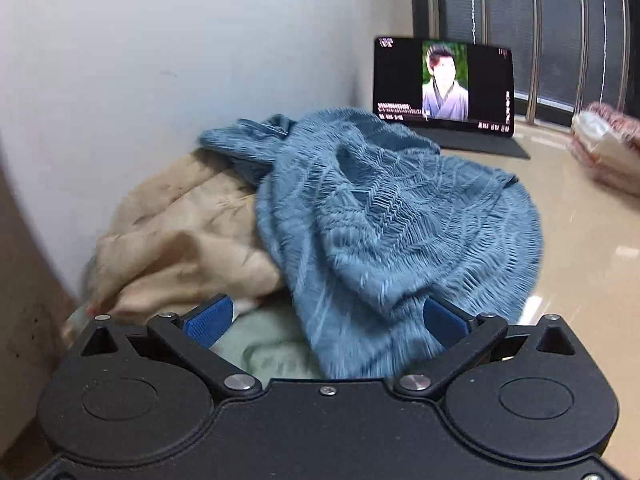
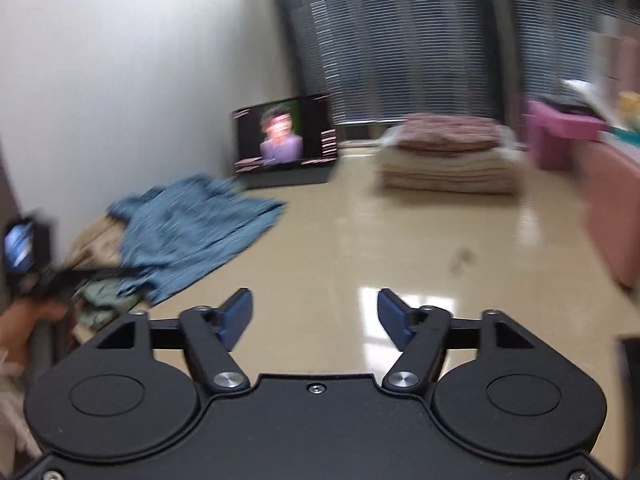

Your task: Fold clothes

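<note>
A crumpled blue knit garment (image 1: 380, 208) lies on a heap against the white wall, over a beige garment (image 1: 180, 232) and a pale green one (image 1: 260, 352). My left gripper (image 1: 326, 320) hovers just in front of the heap, open. Its blue pads (image 1: 208, 320) stand wide apart, with the blue garment's near edge lying between them unpinched. In the right wrist view the same heap, with the blue garment (image 2: 188, 228) on top, sits to the left. My right gripper (image 2: 316, 308) is open over the bare glossy surface (image 2: 360, 240), holding nothing. The left gripper (image 2: 40, 272) shows as a dark blur beside the heap.
A tablet (image 1: 444, 84) playing a video leans near the wall corner, also visible as the tablet (image 2: 286, 136) in the right wrist view. A folded stack of pink and cream fabric (image 2: 448, 156) lies at the back. Pink boxes (image 2: 560, 136) and a pink furniture edge (image 2: 616, 208) stand on the right.
</note>
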Demonstrator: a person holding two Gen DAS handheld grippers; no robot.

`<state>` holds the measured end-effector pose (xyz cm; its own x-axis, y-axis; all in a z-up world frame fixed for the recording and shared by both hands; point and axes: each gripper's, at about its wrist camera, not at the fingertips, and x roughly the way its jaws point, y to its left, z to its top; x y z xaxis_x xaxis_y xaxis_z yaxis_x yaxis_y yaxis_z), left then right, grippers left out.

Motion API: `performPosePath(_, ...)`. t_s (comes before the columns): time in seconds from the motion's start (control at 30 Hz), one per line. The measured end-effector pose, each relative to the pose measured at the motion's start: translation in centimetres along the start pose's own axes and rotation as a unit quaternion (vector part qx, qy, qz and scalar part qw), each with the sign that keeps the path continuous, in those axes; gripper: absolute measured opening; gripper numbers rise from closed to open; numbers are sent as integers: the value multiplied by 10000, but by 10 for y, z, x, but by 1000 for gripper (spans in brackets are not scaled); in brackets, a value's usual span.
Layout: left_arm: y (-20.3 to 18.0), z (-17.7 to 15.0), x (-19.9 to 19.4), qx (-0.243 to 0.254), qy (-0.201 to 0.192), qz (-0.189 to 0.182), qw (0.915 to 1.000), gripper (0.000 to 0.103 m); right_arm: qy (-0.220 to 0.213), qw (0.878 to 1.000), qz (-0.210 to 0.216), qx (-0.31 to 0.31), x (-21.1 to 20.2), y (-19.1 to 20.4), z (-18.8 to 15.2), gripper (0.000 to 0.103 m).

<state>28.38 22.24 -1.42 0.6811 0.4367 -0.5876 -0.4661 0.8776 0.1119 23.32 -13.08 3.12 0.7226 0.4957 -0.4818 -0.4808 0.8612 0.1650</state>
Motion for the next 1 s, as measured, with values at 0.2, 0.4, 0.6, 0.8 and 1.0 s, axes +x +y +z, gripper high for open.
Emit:
performPosePath(0.2, -8, 7, 29, 551, -91, 33, 9984, 34, 87, 9910, 264, -1308, 59, 86, 11, 82)
performPosePath(0.4, 39, 10, -4, 131, -1019, -213, 9945, 10, 34, 9707, 162, -2395, 131, 134, 24, 82)
performPosePath(0.6, 73, 9, -61, 42, -1789, -587, 9821, 5, -437, 9224, -295, -3825, 215, 201, 24, 83)
performPosePath(0.8, 89, 5, -109, 29, -2272, -833, 9703, 5, -255, 8893, -385, -4551, 283, 236, 39, 35)
performPosePath(1.0, 87, 2, -112, -80, -1969, -1076, 9745, 5, -937, 9576, -164, -2720, 242, 191, 105, 1)
